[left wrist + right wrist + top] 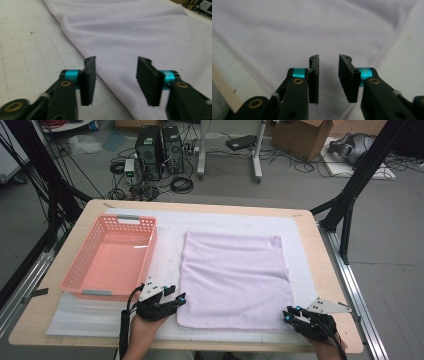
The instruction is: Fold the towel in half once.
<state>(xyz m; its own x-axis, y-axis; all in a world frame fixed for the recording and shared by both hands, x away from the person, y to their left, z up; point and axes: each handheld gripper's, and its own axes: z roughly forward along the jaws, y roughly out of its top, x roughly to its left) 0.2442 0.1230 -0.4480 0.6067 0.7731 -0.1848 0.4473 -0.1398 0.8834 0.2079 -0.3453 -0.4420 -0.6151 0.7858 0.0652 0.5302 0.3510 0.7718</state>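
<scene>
Lilac towel (pixel 235 277) lies flat — gripper (pixel 181 299) and gripper (pixel 287 314) at its near corners.

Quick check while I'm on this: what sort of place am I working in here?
Most likely a lab or workshop set up for recording. Beyond the wooden table with the lilac towel stand computer towers, loose cables on a grey floor, and cardboard boxes.

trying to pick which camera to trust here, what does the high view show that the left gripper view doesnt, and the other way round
High view alone: the pink basket, the right gripper at the towel's near right corner, the table's wooden edge and the cluttered floor behind it. Left gripper view alone: the left gripper close up, jaws apart with nothing between them, above the towel's stitched hem, plus grid lines on the white mat. Both: the lilac towel lying flat.
</scene>
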